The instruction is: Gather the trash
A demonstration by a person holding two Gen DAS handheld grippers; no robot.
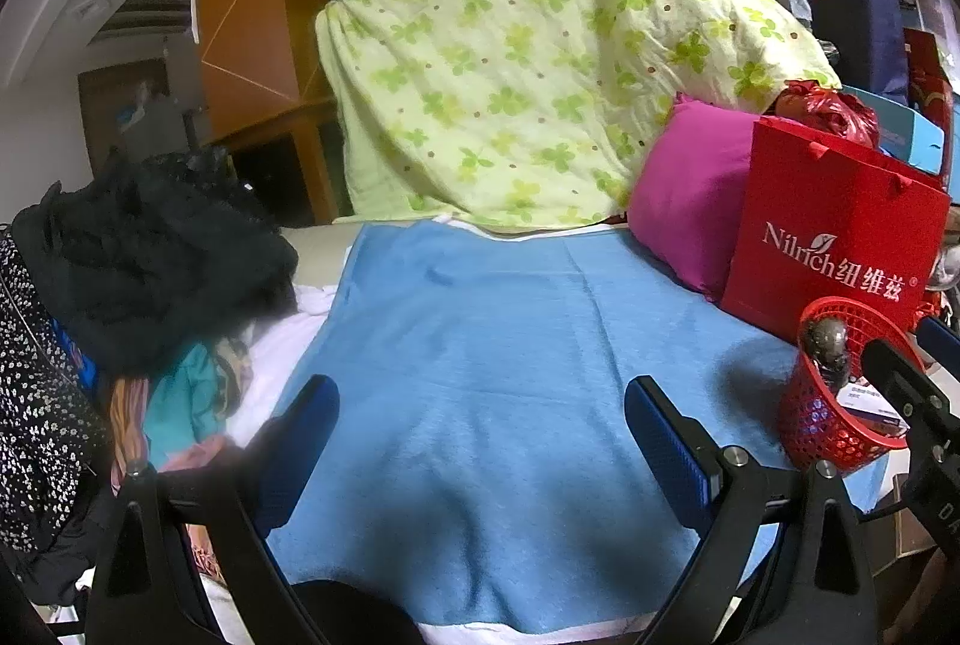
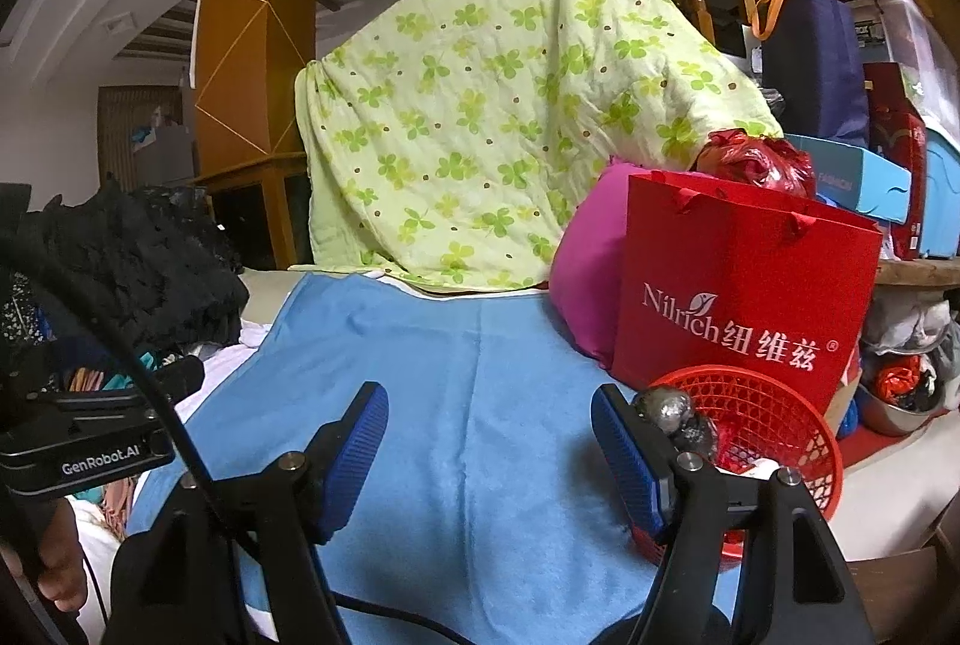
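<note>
A red plastic basket (image 1: 825,408) (image 2: 780,441) stands at the right edge of a blue towel (image 1: 480,375) (image 2: 456,405). In it lie a crumpled silver foil ball (image 1: 831,336) (image 2: 669,405), dark scraps and white paper. My left gripper (image 1: 483,435) hovers open over the bare middle of the towel, nothing between its fingers. My right gripper (image 2: 489,441) is also open and empty, its right finger (image 2: 624,459) just left of the basket and foil ball. The left gripper's body (image 2: 90,441) shows at the left of the right wrist view.
A red paper bag (image 1: 834,249) (image 2: 744,297) stands behind the basket, beside a magenta pillow (image 1: 690,201) (image 2: 588,261). A green clover quilt (image 1: 540,57) (image 2: 492,123) drapes at the back. A pile of dark clothes (image 1: 150,273) (image 2: 132,273) lies left. Boxes and bags crowd the right.
</note>
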